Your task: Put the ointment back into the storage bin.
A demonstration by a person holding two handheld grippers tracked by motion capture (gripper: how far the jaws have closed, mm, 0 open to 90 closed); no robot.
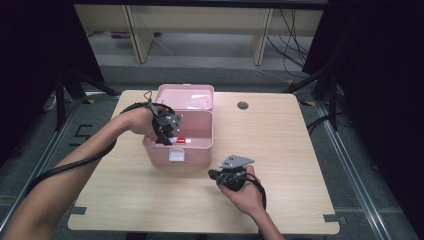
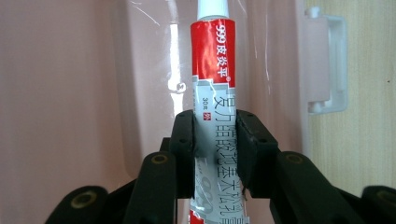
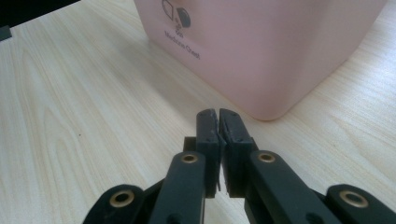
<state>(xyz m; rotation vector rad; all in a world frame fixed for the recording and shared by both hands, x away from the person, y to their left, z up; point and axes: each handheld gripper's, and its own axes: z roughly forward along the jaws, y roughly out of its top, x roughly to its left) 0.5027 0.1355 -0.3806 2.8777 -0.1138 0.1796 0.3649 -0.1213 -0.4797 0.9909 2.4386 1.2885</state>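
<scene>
A pink box (image 1: 195, 152) stands open on the wooden table, its lid (image 1: 186, 97) tilted back. My left gripper (image 1: 166, 134) reaches into the box from the left and is shut on a red, white and grey ointment tube (image 2: 214, 79). The tube (image 1: 180, 141) lies level over the box's inside, cap to the right. In the left gripper view both pads (image 2: 187, 140) press the tube's grey lower half. My right gripper (image 3: 218, 122) rests low on the table to the right of the box's front, jaws shut on nothing. It shows in the high view under its grey plate (image 1: 222, 176).
The pink box's front wall (image 3: 261, 51) rises close ahead of the right gripper and carries a small printed logo. A white latch (image 1: 176, 155) sits on the box's front. A round cable hole (image 1: 243, 105) lies at the table's back edge. Bare wood (image 1: 280, 150) spreads right of the box.
</scene>
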